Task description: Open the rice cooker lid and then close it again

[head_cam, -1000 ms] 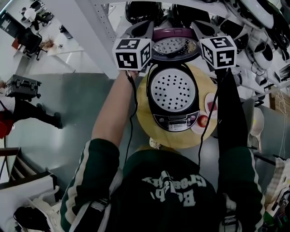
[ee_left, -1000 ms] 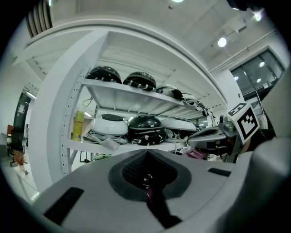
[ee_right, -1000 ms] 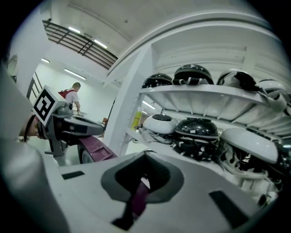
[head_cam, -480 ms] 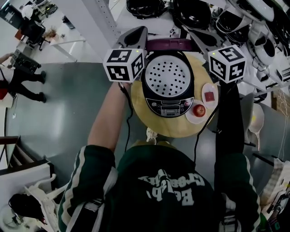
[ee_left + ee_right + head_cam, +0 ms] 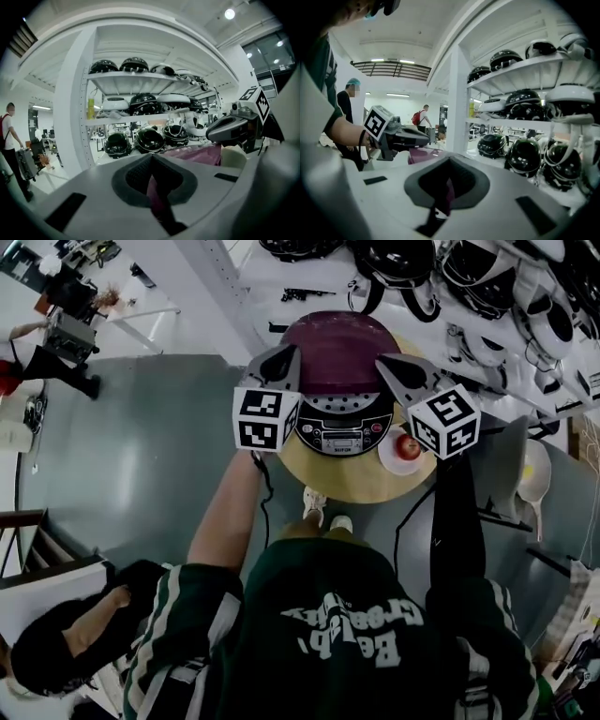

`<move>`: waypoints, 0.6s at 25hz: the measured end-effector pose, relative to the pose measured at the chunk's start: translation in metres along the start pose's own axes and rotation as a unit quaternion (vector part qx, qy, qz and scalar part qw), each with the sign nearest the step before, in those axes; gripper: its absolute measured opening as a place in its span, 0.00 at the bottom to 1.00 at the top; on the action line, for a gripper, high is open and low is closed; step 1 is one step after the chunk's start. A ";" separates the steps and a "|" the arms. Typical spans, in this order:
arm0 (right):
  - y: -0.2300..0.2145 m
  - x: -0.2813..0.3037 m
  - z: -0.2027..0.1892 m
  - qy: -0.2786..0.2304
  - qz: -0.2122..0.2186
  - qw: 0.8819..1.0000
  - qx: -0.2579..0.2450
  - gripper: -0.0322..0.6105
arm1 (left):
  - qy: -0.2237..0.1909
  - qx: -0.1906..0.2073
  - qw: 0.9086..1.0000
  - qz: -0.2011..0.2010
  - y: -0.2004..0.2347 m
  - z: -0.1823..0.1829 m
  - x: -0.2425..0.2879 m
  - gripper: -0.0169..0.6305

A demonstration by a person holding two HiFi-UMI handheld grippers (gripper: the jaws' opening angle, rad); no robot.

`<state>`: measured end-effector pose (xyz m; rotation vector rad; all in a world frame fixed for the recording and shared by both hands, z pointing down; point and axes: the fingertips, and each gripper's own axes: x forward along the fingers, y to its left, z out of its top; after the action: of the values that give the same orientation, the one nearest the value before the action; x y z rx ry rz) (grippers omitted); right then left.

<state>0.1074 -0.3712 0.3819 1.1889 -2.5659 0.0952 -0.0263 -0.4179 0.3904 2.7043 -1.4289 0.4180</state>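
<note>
The rice cooker (image 5: 339, 432) stands on a round wooden table (image 5: 352, 486), and its purple lid (image 5: 336, 352) is down over the body. My left gripper (image 5: 284, 356) hangs shut over the lid's left edge. Over the right edge is my right gripper (image 5: 392, 367), also shut. Neither holds anything, and I cannot tell whether either touches the lid. In the left gripper view the shut gripper (image 5: 152, 158) points across the purple lid (image 5: 199, 153) toward the other gripper (image 5: 232, 129). The right gripper view shows its shut gripper (image 5: 450, 163) over the lid (image 5: 423, 154).
A small plate with a red apple (image 5: 406, 446) sits right of the cooker. Behind the table, white shelves (image 5: 487, 306) hold several black helmets (image 5: 150, 138), and a white post (image 5: 70, 108) stands to their left. People (image 5: 42, 362) stand on the grey floor at far left.
The lid was up, with its perforated inner plate showing; it has swung down and now lies closed. Both grippers have come down and forward with it, level with the cooker's front.
</note>
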 end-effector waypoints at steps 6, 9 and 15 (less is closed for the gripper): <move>0.014 0.002 -0.045 0.018 -0.017 1.000 -0.007 0.06 | 0.023 -0.009 1.000 -0.004 -0.022 -0.042 -0.013 0.03; 0.021 0.008 -0.068 0.046 -0.013 0.999 -0.003 0.06 | 0.039 -0.017 0.999 -0.004 -0.028 -0.065 -0.013 0.03; 0.031 0.017 -0.108 0.080 0.003 0.996 0.040 0.06 | 0.049 -0.064 0.997 -0.017 -0.038 -0.105 -0.010 0.03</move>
<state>0.1013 -0.3429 0.4920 1.1519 -2.4464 0.2861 -0.0226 -0.3700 0.4920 2.5648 -1.3349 0.4347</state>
